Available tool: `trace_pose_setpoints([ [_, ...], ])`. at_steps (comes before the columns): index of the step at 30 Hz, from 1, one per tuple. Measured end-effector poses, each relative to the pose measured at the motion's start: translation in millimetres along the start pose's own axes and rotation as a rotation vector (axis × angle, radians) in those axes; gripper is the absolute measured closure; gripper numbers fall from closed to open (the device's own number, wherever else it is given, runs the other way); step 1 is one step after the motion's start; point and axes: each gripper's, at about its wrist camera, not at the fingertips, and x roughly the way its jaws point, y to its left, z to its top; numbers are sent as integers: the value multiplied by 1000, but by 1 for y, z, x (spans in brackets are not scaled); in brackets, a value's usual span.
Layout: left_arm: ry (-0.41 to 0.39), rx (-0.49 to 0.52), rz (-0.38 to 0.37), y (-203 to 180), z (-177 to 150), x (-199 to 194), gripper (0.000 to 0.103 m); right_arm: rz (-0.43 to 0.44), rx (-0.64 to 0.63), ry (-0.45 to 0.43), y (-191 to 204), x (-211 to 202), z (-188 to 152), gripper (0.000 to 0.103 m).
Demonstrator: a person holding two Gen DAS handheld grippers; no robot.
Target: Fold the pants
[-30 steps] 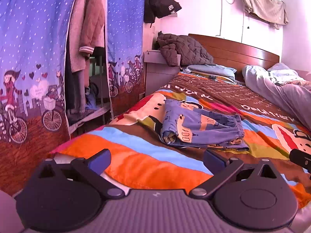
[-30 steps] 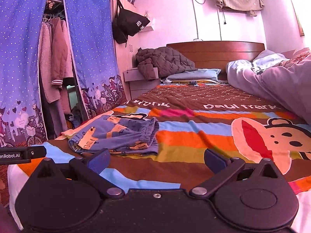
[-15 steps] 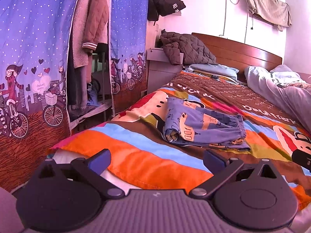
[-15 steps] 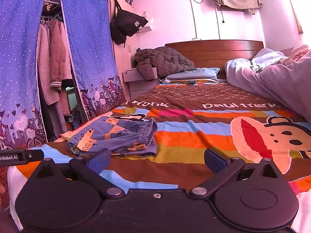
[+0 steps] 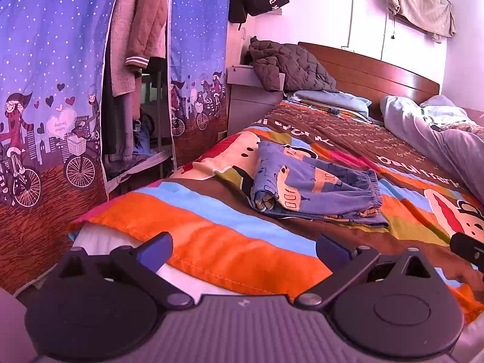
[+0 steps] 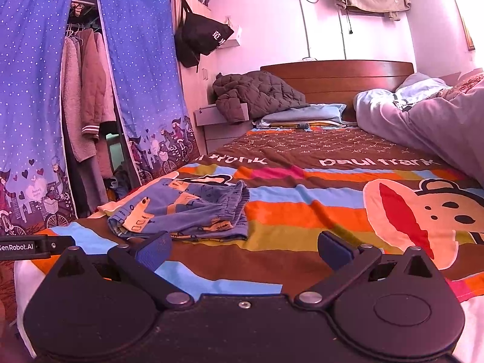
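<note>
Only the right view shows the folded pants waistband; both tongs gape empty.

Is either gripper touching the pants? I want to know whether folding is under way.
No, the pants lie folded on the bedspread, and the open right gripper sits short of them with nothing between its fingers.

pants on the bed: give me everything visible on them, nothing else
The pants are soft blue fabric printed with orange and cream cartoon vehicles, with a gathered elastic waistband on the side toward the bed's middle. They lie folded into a compact, flat stack of several layers, the rounded fold edge toward the wardrobe side. They rest on the striped cartoon bedspread near the bed's foot. Nothing else touches them; both grippers are open and clear of them.
</note>
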Motion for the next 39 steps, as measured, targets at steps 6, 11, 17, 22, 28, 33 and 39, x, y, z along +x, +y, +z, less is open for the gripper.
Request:
trace_pose_setpoints([
  [6,8,35,38,-5,0,3,0,16,-13,-4,-3,0,1,1],
  [11,17,42,35,-5,0,3,0,12,-8,-4,-6,0,1,1],
  [17,16,15,34,-2,0,3,0,8,-5,0,-9,1,0,1],
  [22,22,16,45,-1,1,4,0,8,-8,12,-9,3,-2,1],
  [28,23,16,45,-1,1,4,0,8,-6,13,-10,3,-3,1],
  [33,20,23,46,-1,0,4,0,8,-10,15,-9,2,-3,1],
  [39,21,21,49,-1,0,4,0,6,-6,13,-8,1,-3,1],
])
